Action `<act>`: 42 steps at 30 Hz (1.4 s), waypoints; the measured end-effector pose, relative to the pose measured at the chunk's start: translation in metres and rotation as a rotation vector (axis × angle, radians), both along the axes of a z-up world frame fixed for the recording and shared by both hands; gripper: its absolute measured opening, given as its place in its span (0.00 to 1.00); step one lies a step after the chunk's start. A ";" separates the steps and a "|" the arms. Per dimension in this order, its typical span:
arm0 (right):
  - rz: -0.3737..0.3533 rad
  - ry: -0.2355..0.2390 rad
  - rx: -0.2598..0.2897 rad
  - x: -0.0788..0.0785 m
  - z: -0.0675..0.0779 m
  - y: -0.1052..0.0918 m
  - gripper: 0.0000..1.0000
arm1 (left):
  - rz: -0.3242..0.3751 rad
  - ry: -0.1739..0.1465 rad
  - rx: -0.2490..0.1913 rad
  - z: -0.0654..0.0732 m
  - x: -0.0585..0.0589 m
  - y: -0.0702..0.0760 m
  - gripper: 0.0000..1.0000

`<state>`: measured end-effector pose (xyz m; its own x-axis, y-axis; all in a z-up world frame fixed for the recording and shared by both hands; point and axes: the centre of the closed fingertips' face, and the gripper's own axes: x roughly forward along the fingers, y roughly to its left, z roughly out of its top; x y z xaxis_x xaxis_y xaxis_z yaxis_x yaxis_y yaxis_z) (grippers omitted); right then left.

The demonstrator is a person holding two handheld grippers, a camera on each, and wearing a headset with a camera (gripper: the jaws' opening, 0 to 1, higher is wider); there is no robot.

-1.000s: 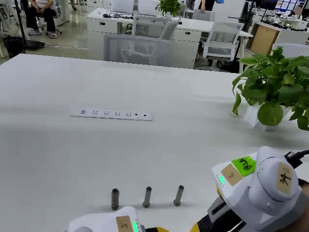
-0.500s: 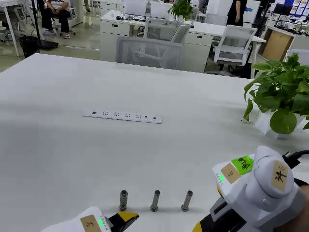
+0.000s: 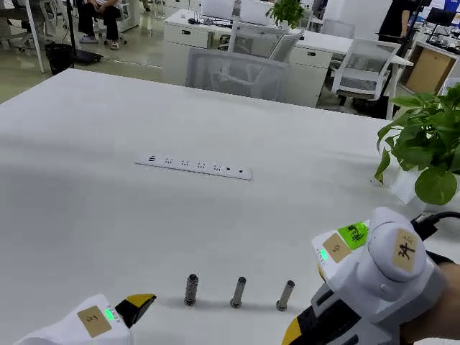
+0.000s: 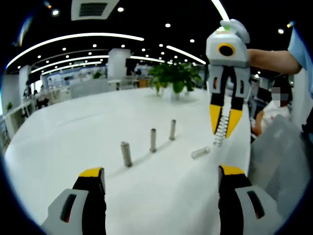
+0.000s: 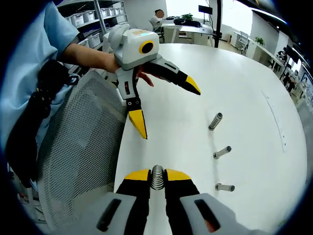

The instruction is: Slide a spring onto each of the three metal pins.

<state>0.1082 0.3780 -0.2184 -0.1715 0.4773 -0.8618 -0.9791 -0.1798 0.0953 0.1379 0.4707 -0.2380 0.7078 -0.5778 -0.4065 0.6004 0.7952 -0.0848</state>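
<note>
At the bottom of the right gripper view, the right gripper (image 5: 157, 174) pinches a spring (image 5: 157, 178), whose long axis runs out along the jaws. The nearest bare pin (image 5: 224, 187) stands at lower right and the middle pin (image 5: 222, 152) just above it. The far pin (image 5: 215, 121) already wears a spring. At upper left the left gripper (image 5: 166, 105) hangs spread wide and empty, likely the worse placed for the bare pins.
</note>
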 end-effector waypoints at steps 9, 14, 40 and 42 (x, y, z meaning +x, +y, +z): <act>0.036 -0.046 -0.047 0.029 0.001 0.009 0.12 | -0.007 0.022 0.015 -0.007 -0.002 0.002 1.00; 0.059 -0.071 -0.069 0.045 0.004 0.016 0.12 | -0.020 0.038 0.017 -0.013 -0.002 -0.001 1.00; 0.199 -0.214 -0.204 0.110 0.006 0.042 0.12 | -0.049 0.051 0.027 -0.016 -0.001 0.000 1.00; 0.211 -0.218 -0.216 0.111 0.004 0.042 0.12 | -0.049 0.052 0.024 -0.017 -0.001 0.000 1.00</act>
<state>0.2189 0.4197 -0.2144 -0.0484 0.2542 -0.9659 -0.9239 -0.3788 -0.0534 0.1372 0.4703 -0.2549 0.6563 -0.6009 -0.4563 0.6339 0.7672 -0.0985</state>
